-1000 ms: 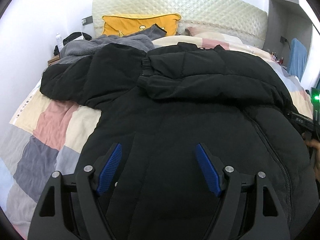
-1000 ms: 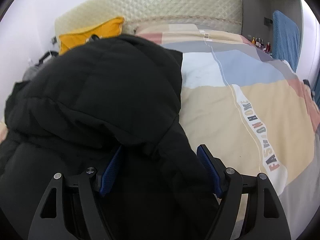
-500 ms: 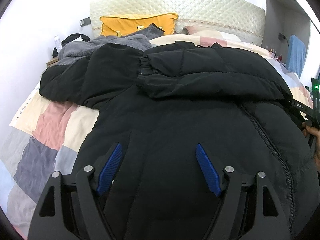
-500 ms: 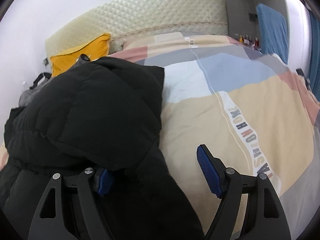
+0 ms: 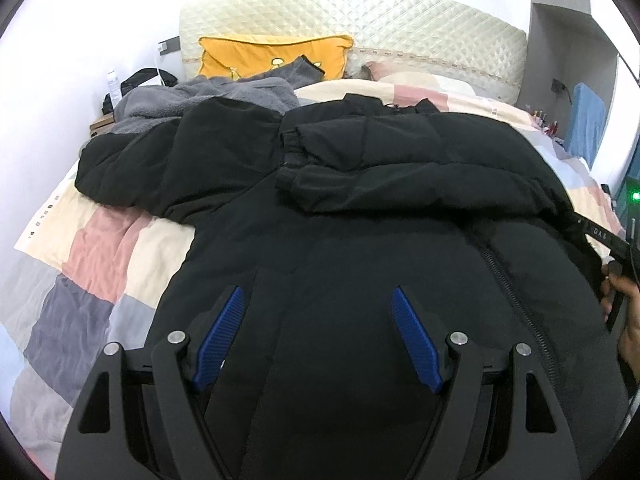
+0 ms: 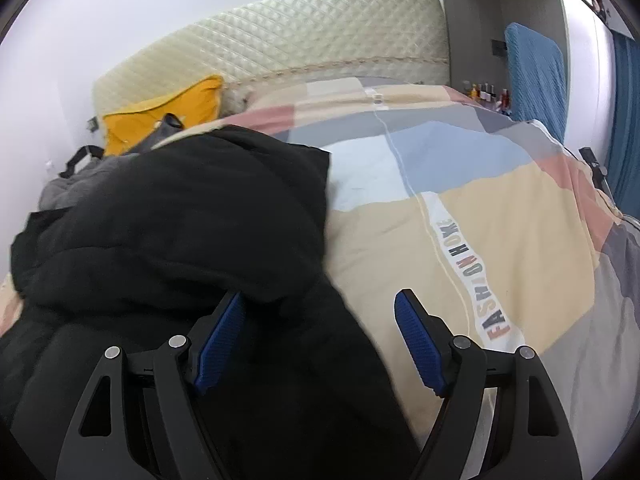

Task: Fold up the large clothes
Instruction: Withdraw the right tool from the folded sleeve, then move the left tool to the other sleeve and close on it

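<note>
A large black puffer jacket [image 5: 360, 216] lies spread on the bed, one sleeve [image 5: 400, 168] folded across its chest, the other sleeve [image 5: 160, 160] out to the left. My left gripper [image 5: 318, 332] is open and empty, hovering over the jacket's lower body. My right gripper [image 6: 318, 336] is open over the jacket's right edge [image 6: 192, 240], its left finger above the black fabric, its right finger above the quilt. The right gripper's body also shows at the right edge of the left wrist view [image 5: 616, 240].
The bed has a patchwork quilt [image 6: 500, 220] with lettering, a quilted cream headboard [image 5: 400, 40], a yellow pillow [image 5: 272, 54] and a grey fleece garment [image 5: 200, 96]. A blue towel [image 6: 536, 76] hangs at the right by a shelf with small bottles.
The right wrist view has swung right, so the jacket edge now sits further left between its fingers. The left gripper has hardly moved. Both stay open.
</note>
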Tool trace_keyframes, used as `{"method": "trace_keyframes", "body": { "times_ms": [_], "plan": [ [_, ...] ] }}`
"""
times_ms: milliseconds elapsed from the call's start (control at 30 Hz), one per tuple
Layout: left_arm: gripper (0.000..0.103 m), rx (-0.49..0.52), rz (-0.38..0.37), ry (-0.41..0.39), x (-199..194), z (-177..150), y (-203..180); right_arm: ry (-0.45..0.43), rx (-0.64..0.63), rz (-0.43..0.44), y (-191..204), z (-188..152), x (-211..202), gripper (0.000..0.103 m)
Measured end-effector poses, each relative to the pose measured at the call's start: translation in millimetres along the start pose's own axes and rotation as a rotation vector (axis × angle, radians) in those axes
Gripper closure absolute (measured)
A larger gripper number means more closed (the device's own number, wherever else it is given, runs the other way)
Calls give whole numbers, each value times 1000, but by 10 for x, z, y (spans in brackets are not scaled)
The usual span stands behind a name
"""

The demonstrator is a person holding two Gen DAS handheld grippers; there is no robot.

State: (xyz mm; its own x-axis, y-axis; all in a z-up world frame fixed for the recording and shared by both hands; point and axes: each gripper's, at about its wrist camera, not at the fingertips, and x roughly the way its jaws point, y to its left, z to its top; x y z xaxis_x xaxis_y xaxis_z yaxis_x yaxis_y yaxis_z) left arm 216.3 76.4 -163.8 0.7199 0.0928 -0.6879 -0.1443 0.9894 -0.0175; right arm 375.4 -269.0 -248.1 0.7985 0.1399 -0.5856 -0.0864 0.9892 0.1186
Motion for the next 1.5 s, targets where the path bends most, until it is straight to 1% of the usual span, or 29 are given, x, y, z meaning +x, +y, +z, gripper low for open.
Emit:
{"method": "trace_keyframes", "body": {
  "times_ms": [133,200,300,433,567,667,733,800,867,967,1033,1233,1367,1500],
  "plan": [
    [27,-1,-9,-24,-140,26,-75,-35,-51,23,169,34,-303,27],
    [27,7,-18,-33,-234,24,-138,-53,-32,45,192,73,-440,27],
    [26,45,14,-76,-430,7,-250,-94,0,83,223,136,-727,26],
    [26,42,-6,-98,-599,-31,-302,-124,5,115,303,148,-1052,26],
    [26,35,-17,-95,-694,-104,-339,-152,-49,113,482,75,-1386,26],
    [26,37,-34,-89,-745,-159,-359,-167,-89,132,657,-30,-1617,26],
    [27,43,-40,-92,-774,-181,-374,-173,-117,124,763,-95,-1755,26],
    [26,49,-39,-99,-813,-198,-380,-183,-124,129,821,-163,-1886,26],
    [26,46,-46,-113,-862,-218,-379,-181,-104,148,841,-224,-1995,26],
    [26,35,-61,-122,-895,-243,-364,-193,-99,134,863,-319,-2149,26],
    [26,29,-75,-118,-900,-278,-350,-205,-112,114,885,-399,-2262,26],
    [26,40,-91,-101,-879,-322,-396,-216,-120,119,952,-613,-2527,26],
    [26,44,-103,-113,-897,-326,-417,-215,-104,123,944,-719,-2625,26],
    [26,31,-115,-118,-887,-311,-384,-222,-92,141,910,-702,-2594,26]
  ]
}}
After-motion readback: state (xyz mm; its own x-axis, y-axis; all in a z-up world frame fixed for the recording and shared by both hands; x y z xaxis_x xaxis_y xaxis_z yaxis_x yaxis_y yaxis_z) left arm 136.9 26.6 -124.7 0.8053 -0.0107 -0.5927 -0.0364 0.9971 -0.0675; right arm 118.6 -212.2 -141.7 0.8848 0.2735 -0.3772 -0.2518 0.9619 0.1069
